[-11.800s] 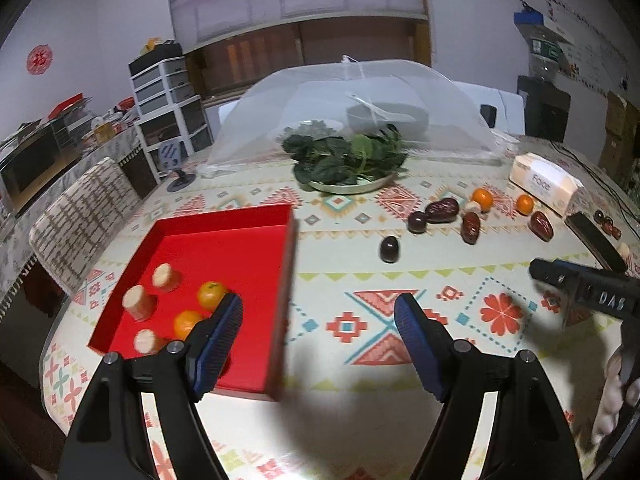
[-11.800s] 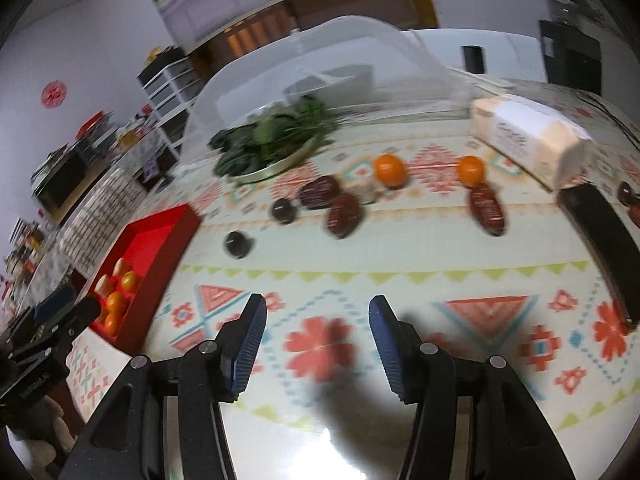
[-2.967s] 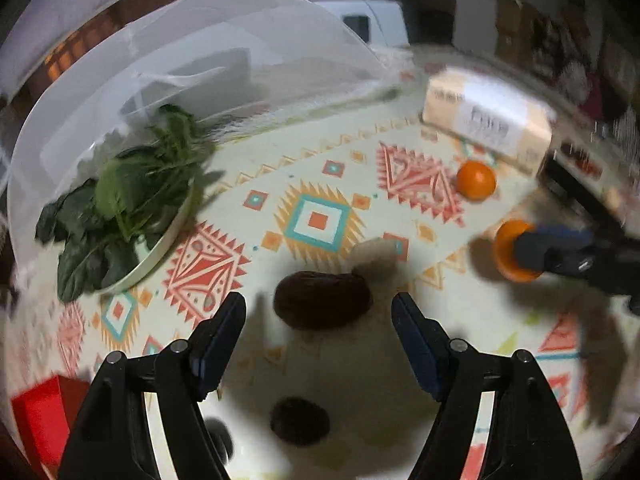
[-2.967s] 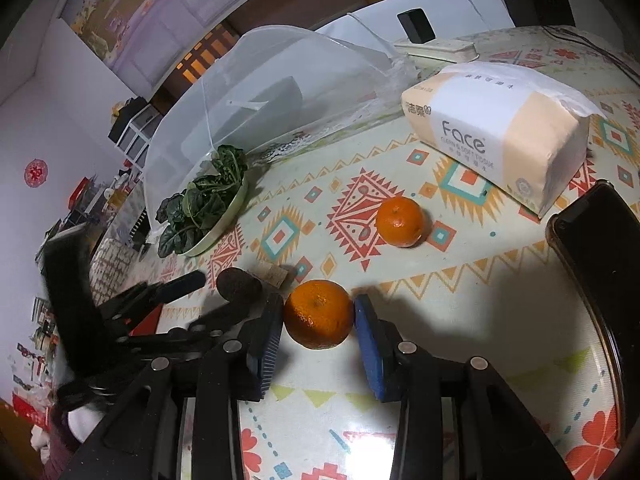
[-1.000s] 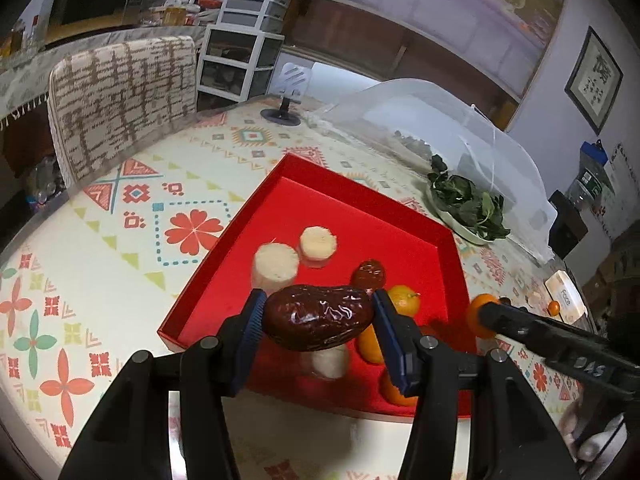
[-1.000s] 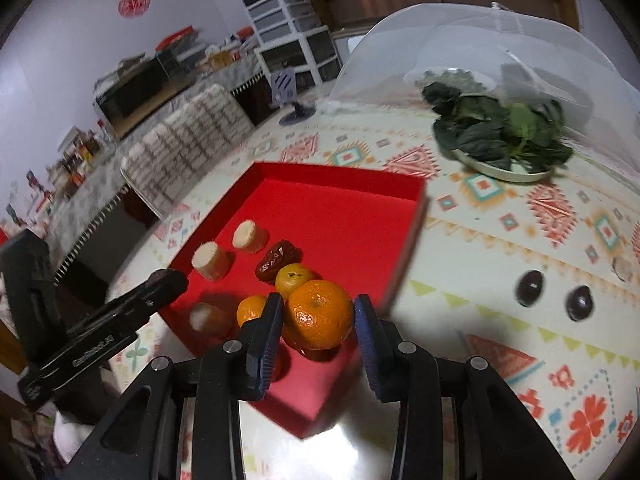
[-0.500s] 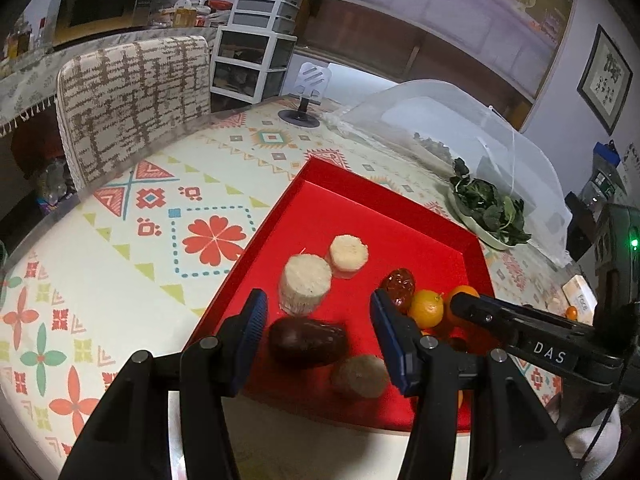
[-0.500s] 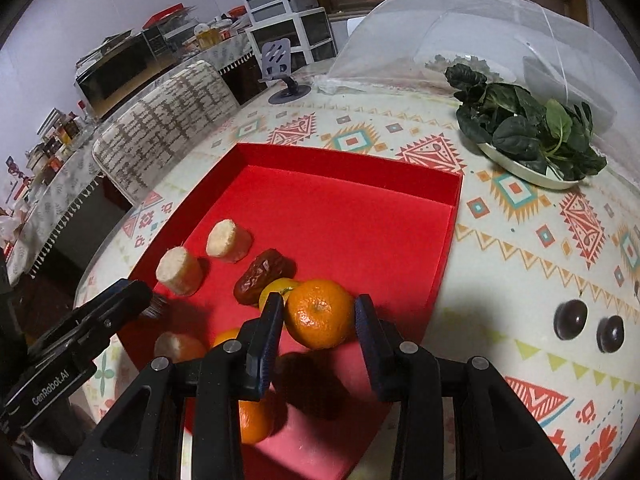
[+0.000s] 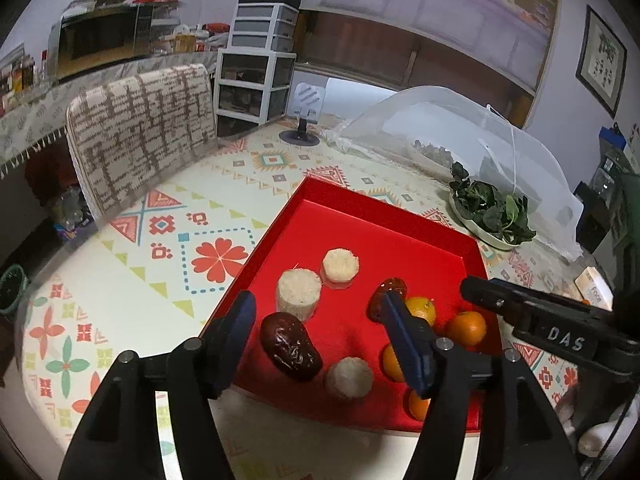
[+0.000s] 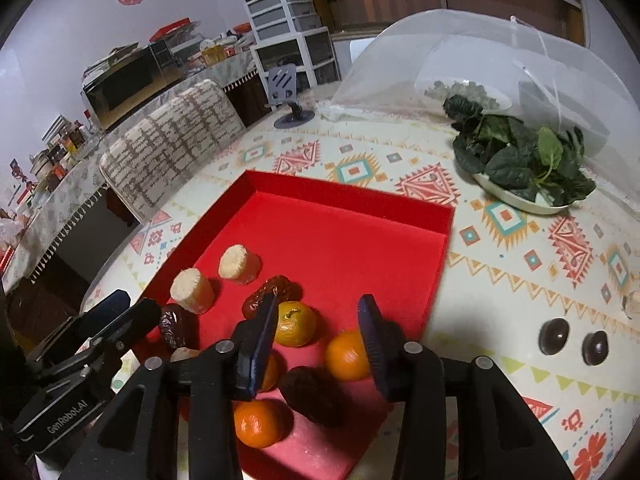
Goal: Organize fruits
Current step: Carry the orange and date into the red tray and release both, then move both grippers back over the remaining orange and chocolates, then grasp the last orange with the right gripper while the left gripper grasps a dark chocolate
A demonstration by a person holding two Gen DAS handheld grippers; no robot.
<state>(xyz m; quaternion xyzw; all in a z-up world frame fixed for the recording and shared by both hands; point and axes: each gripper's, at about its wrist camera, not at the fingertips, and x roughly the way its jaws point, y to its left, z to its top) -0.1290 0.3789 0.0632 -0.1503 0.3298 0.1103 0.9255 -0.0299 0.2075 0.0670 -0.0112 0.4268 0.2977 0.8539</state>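
The red tray (image 9: 360, 216) (image 10: 344, 240) holds several fruits. My left gripper (image 9: 324, 340) is open above the tray's near edge, with a large dark red date (image 9: 290, 346) lying on the tray between its fingers. My right gripper (image 10: 318, 336) is open over the tray; an orange (image 10: 346, 354) lies by its right finger and another orange (image 10: 294, 322) by its left. White banana pieces (image 9: 298, 290) (image 10: 192, 290) and a smaller date (image 10: 272, 294) lie further in. Two dark round fruits (image 10: 554, 336) rest on the tablecloth.
A plate of spinach (image 10: 524, 164) sits beside a mesh food cover (image 10: 480, 64) at the back. A patterned chair (image 9: 136, 128) stands at the table's left. A tissue pack (image 9: 592, 292) lies far right. A phone stand (image 9: 304, 120) is at the table's back edge.
My left gripper has opened wider around the date lying on the tray. My right gripper has let go of the orange, which now lies in the tray.
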